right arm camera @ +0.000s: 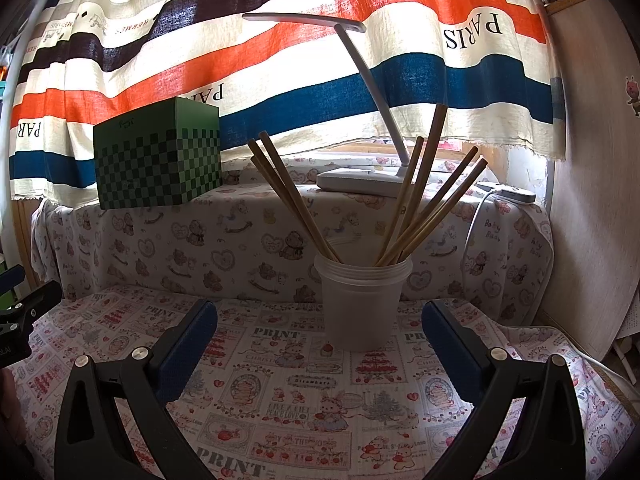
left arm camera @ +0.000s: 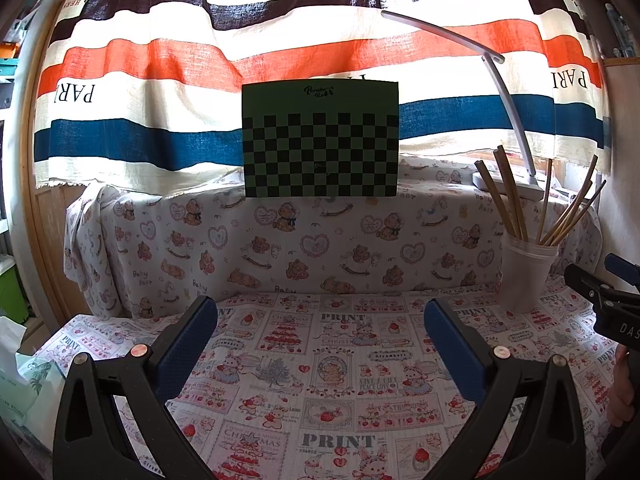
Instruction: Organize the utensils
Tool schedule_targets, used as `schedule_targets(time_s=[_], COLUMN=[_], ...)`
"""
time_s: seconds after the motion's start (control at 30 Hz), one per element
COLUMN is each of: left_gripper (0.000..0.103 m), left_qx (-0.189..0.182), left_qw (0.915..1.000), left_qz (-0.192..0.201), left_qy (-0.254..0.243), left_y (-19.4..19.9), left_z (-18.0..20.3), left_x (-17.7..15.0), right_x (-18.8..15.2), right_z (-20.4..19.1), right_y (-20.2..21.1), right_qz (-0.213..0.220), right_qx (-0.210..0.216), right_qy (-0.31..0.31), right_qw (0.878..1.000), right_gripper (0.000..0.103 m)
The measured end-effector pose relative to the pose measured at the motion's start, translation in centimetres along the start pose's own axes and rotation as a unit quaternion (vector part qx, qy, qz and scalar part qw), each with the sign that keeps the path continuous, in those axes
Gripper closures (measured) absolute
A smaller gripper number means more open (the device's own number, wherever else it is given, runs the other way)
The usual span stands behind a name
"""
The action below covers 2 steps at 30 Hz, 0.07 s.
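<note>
A translucent white cup [right arm camera: 362,300] stands upright on the printed tablecloth [right arm camera: 280,392] and holds several wooden chopsticks [right arm camera: 424,208] that fan out left and right. The same cup [left arm camera: 524,276] with its chopsticks [left arm camera: 508,196] appears at the right in the left wrist view. My right gripper [right arm camera: 320,344] is open, its blue pads wide apart just in front of the cup, with nothing between them. My left gripper [left arm camera: 320,344] is open over bare cloth, left of the cup. Each gripper shows at the edge of the other's view.
A green checkered box [left arm camera: 320,140] sits on the raised ledge covered in bear-print cloth [left arm camera: 280,240]. A white desk lamp [right arm camera: 360,178] stands on the ledge behind the cup. A striped curtain hangs behind. A white cable and adapter [right arm camera: 512,194] lie at the far right.
</note>
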State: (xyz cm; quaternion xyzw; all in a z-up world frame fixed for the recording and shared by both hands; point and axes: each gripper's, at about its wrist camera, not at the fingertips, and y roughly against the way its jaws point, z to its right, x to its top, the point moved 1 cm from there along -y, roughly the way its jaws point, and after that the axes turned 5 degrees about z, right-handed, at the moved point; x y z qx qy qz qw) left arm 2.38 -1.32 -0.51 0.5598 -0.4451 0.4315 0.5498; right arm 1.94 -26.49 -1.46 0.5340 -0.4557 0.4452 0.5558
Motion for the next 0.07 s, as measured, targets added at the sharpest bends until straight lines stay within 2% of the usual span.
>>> schedule_targets(time_s=[0.07], left_gripper=[0.0], left_qx=[0.0], left_qw=[1.0], left_qz=[0.0], left_qy=[0.001], left_y=[-0.02], left_z=[0.01], left_x=[0.0], right_x=[0.0], right_z=[0.01], right_y=[-0.01], right_qz=[0.0], right_qx=[0.0], right_qy=[0.0], right_qw=[1.0], right_gripper=[0.0])
